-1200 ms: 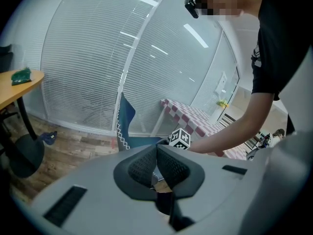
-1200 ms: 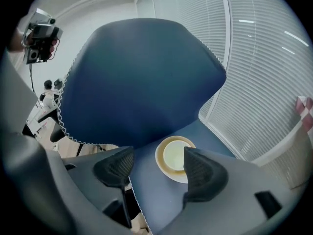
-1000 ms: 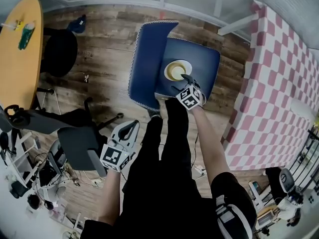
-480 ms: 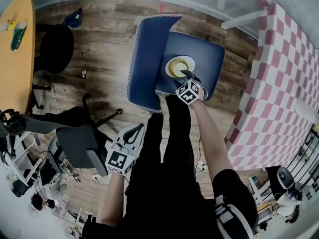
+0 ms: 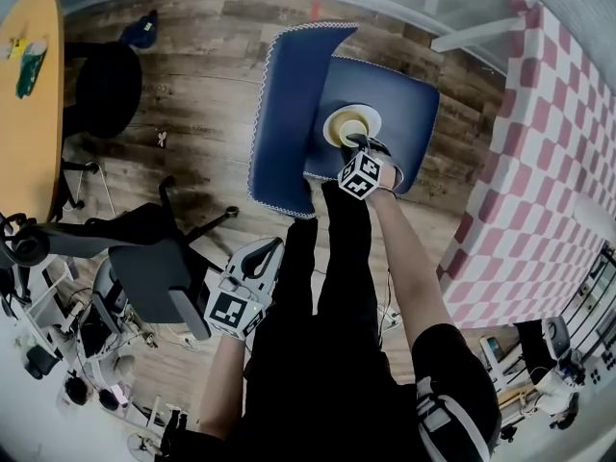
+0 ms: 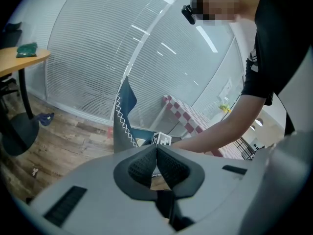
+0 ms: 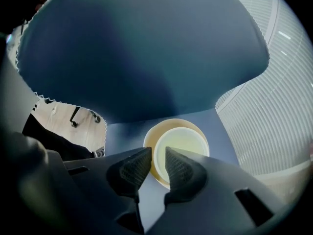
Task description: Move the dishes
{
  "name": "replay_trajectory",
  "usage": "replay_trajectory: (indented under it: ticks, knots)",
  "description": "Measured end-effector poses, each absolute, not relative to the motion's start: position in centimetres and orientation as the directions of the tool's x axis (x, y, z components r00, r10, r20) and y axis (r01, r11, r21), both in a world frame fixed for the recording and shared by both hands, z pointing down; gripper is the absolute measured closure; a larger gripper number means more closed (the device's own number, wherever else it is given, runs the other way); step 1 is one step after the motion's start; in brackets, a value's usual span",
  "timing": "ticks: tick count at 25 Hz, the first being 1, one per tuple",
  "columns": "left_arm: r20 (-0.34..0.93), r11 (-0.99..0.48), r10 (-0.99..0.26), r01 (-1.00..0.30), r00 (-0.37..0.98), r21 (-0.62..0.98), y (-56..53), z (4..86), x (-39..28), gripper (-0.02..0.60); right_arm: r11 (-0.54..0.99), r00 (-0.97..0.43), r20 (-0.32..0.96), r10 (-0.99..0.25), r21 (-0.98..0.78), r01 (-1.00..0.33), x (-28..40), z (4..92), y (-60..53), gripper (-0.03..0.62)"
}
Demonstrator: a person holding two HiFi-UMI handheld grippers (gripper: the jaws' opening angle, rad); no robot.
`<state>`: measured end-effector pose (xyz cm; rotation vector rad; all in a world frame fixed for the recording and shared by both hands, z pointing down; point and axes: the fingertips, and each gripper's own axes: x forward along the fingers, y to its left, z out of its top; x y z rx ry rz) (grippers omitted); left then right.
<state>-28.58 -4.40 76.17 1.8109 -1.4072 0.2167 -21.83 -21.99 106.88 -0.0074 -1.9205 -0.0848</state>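
Observation:
A cream bowl (image 5: 353,123) sits on a yellow plate (image 5: 336,126) on the seat of a blue chair (image 5: 409,104). My right gripper (image 5: 359,144) points steeply down at the dishes' near rim. In the right gripper view its jaws (image 7: 157,154) have just been closing and stand narrow, astride the rim of the plate (image 7: 150,142) and bowl (image 7: 183,142), with a slit still showing beside the pads. My left gripper (image 5: 267,249) hangs low by the person's left leg, away from the chair. Its pads (image 6: 156,150) meet at the tips with nothing between them.
The chair's tall blue backrest (image 5: 285,114) rises left of the dishes. A table with a red-and-white checked cloth (image 5: 553,181) fills the right side. A yellow round table (image 5: 24,114), a black stool (image 5: 106,89) and a grey office chair (image 5: 154,272) stand at the left.
My right gripper has sunk onto the near rim of the dishes and its jaws have narrowed round it. The left gripper has dropped slightly.

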Motion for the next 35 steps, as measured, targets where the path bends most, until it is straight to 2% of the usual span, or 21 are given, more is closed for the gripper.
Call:
replay_trajectory:
  ticks: [2, 6, 12, 21, 35]
  knots:
    - [0.577, -0.051, -0.730, -0.872, 0.366, 0.487, -4.5, 76.1, -28.7, 0.559, 0.996, -0.338, 0.940, -0.049, 0.073, 0.056, -21.9, 106.9, -22.1, 0.544]
    - [0.577, -0.056, -0.729, -0.873, 0.368, 0.485, -4.6, 75.9, -29.0, 0.560, 0.992, -0.329, 0.941, -0.077, 0.105, 0.068, -22.1, 106.5, -22.6, 0.557]
    - [0.575, -0.083, -0.728, -0.880, 0.374, 0.468, -4.9, 74.4, -29.0, 0.560, 0.987, -0.329, 0.938, -0.112, 0.144, 0.076, -21.9, 104.1, -23.0, 0.559]
    - [0.527, -0.191, -0.741, -0.884, 0.415, 0.427, -5.2, 68.4, -27.8, 0.560, 0.979, -0.349, 0.920, -0.177, 0.202, 0.036, -21.0, 95.9, -23.5, 0.559]
    - [0.424, -0.363, -0.760, -0.863, 0.493, 0.352, -3.7, 58.2, -24.8, 0.560, 0.956, -0.349, 0.892, -0.286, 0.291, -0.042, -14.9, 81.4, -20.8, 0.559]
